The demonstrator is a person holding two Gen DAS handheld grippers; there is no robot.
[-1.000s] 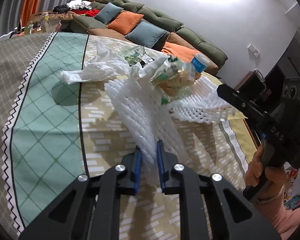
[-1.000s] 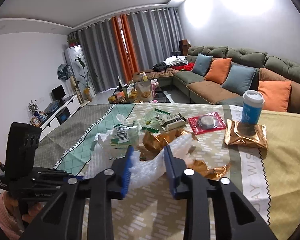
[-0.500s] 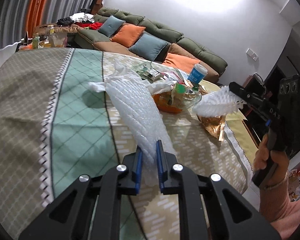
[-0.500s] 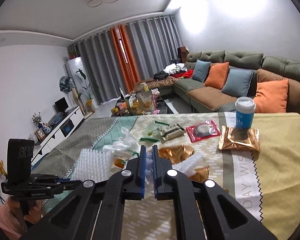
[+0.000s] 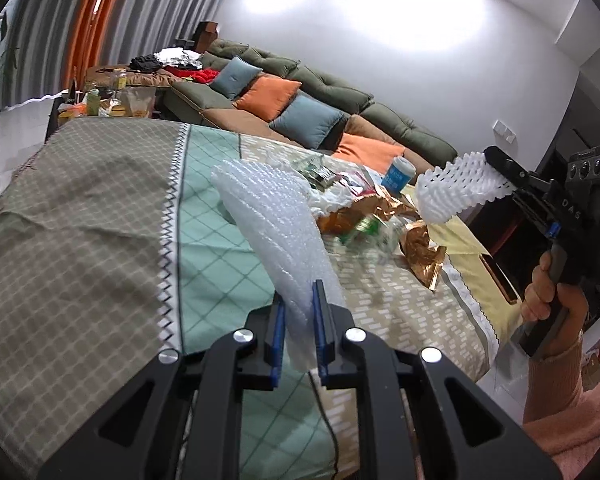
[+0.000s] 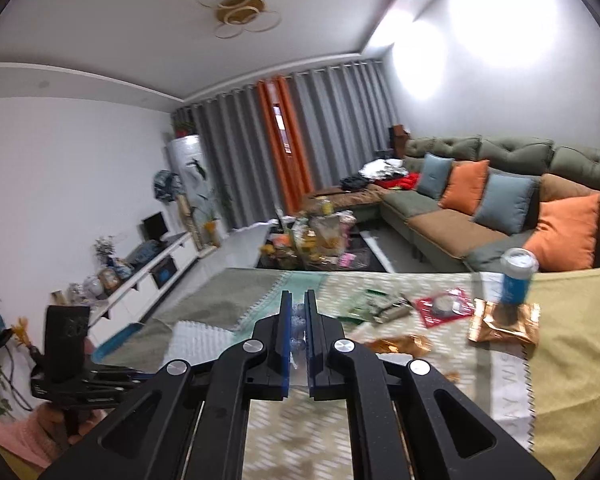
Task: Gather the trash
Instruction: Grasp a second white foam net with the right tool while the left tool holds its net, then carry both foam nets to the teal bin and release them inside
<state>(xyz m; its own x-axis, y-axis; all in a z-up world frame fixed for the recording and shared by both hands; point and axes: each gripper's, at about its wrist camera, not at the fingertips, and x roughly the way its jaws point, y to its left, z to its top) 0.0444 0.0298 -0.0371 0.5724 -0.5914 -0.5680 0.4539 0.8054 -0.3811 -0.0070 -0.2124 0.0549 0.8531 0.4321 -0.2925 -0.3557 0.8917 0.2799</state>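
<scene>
the left gripper (image 5: 300,320) is clamped on a strip of bubble wrap (image 5: 271,216) held above the desk (image 5: 99,240). the right gripper (image 6: 297,320) is clamped on a foam net (image 5: 456,192), also raised. both grips should hold until over a bin, none in view. wrappers (image 6: 504,322) and a cup (image 6: 516,276) remain on the desk.

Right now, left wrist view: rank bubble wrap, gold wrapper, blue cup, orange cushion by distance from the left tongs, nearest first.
1. Bubble wrap: clamped in the left tongs.
2. Gold wrapper: on the table, to the right.
3. Blue cup: far table edge, right.
4. Orange cushion: on the sofa behind the table.
</scene>
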